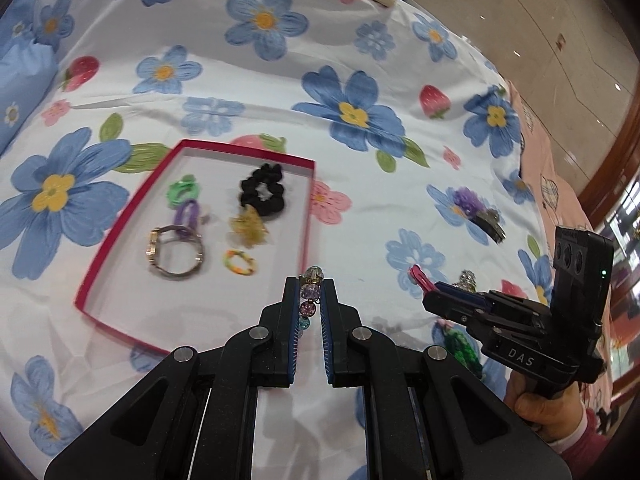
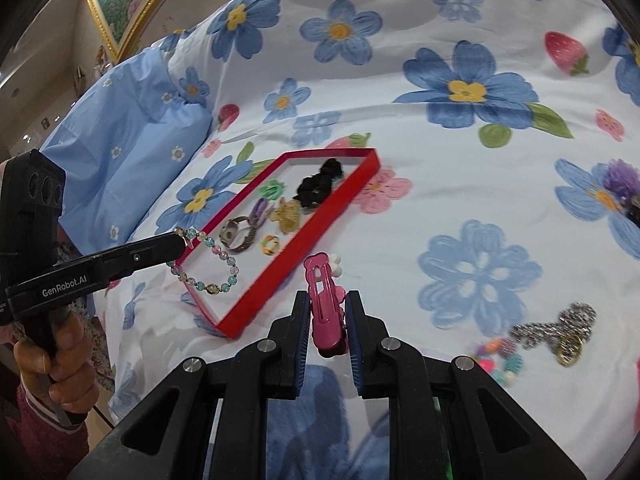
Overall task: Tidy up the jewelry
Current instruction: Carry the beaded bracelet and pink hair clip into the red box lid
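A beaded bracelet is clamped between the closed fingers of the left gripper, its loop hanging below the fingertips over the near end of the red tray. A pink hair clip is pinched upright between the fingers of the right gripper, the clip's rounded top projecting past the fingertips.

Ahead and to the left of the left fingers, the red tray is laid on a flowered bedsheet. Six pieces are counted inside it: one black scrunchie, one green clip, one purple clip, one wristwatch, one yellow star-shaped clip and one small multicoloured ring. The tray's near right wall is set between the right fingers and the tray floor.

To the right of the right fingers, three loose pieces are seen on the sheet: one silver chain, one string of bright mixed beads just beside it, and one purple fuzzy clip farther ahead at the frame edge. A green crocheted piece is partly hidden behind the left gripper's right finger. A blue pillow is set far to the left.
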{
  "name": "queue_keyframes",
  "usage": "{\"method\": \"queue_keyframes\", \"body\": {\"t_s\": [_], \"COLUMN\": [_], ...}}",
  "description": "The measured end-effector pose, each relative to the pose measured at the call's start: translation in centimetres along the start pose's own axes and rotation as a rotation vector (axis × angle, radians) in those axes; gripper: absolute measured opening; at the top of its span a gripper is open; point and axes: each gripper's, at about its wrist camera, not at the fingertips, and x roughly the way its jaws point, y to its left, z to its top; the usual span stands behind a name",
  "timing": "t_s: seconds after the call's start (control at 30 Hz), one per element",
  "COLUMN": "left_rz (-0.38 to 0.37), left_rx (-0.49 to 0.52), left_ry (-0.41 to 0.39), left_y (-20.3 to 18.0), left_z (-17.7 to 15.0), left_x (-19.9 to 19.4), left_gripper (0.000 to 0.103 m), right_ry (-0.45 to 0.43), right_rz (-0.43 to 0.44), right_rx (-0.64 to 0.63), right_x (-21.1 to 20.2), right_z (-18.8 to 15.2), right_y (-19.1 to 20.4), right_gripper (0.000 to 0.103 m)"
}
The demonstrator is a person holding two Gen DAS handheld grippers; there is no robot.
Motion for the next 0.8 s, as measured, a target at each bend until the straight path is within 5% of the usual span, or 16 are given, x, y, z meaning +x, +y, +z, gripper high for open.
{"method": "queue_keyframes", "body": {"t_s": [0.8], "left_rz": [0.025], "left_rx": [-0.116], "left_ry": [0.022], "left_y": [6.5], "left_z": [0.9], "left_x": [1.4], "left_gripper": [0.008], "right_ry": [0.040], "right_rz": [0.099], "right_rx": [-0.059], "right_x": [5.8], "right_z": [3.4], "right_y": [5.0], "right_gripper": [0.017]}}
